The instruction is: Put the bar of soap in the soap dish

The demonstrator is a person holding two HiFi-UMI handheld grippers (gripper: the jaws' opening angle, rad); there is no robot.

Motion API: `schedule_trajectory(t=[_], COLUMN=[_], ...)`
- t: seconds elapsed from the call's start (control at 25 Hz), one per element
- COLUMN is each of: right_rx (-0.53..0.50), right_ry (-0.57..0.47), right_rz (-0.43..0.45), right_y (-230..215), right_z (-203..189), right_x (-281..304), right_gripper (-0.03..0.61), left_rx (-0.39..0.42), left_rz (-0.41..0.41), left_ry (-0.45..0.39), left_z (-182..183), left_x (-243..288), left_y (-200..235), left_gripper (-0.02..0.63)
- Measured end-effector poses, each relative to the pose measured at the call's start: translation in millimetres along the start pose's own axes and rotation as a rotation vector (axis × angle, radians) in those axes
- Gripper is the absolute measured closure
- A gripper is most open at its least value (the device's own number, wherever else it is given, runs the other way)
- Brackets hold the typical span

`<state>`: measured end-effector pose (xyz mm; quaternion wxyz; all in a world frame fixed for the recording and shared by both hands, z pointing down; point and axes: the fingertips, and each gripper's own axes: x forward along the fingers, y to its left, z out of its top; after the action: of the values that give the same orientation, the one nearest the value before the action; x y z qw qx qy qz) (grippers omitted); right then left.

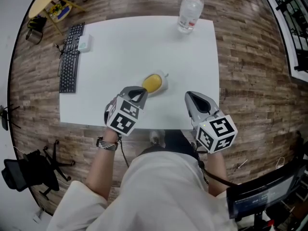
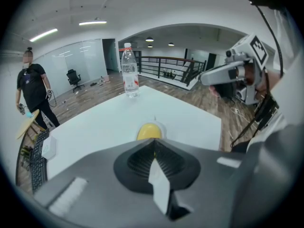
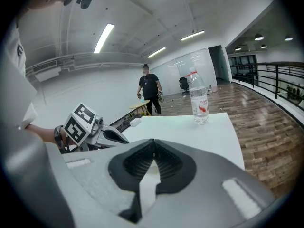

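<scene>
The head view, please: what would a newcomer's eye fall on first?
The yellow bar of soap lies in the white soap dish in the middle of the white table, just beyond the shut left gripper. Next comes the water bottle at the table's far edge.

Person, seen from above: a loose off-white top (image 1: pixel 161 191) with wide sleeves (image 1: pixel 79 207), a dark lower garment (image 1: pixel 173 142), and a dark banded wristband (image 1: pixel 107 144) on the left wrist. Left gripper (image 1: pixel 143 92) and right gripper (image 1: pixel 188 96): smooth grey moulded shells tapering to a point, each lined inside with black ribbed pads (image 2: pixel 142 161) (clearest in the two gripper views). Each carries a white cube (image 1: pixel 123 117) printed with black square markers, one bold angular glyph per face. A thin black cable (image 1: pixel 212 175) runs from beneath the right gripper's cube. Pale rectangular patches (image 2: pixel 69 194) mark the grey shell surfaces.
</scene>
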<state>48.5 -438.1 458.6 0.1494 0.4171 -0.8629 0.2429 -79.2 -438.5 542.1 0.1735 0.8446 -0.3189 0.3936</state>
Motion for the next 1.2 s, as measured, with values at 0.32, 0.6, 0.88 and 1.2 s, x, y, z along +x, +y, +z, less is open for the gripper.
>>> schedule_trajectory(t=[0.32, 0.6, 0.88, 1.2], right_rx=[-0.025, -0.043, -0.056, -0.078], right_ry=[-0.011, -0.02, -0.027, -0.04], right_rz=[-0.001, 0.01, 0.016, 0.024], right_y=[2, 11, 21, 38], right_z=[7, 10, 10, 12], right_x=[-4, -3, -4, -6], right_gripper=[0.575, 0.575, 0.575, 0.575], left_rx=[0.009, -0.014, -0.055, -0.063], left_rz=[-0.007, 0.023, 0.06, 0.072], left_ry=[-0.058, -0.093, -0.207, -0.289], left_z=[8, 16, 26, 30], left_x=[-8, -20, -42, -61], left_y=[-12, -9, 0, 1], left_gripper=[0.607, 0.607, 0.607, 0.607])
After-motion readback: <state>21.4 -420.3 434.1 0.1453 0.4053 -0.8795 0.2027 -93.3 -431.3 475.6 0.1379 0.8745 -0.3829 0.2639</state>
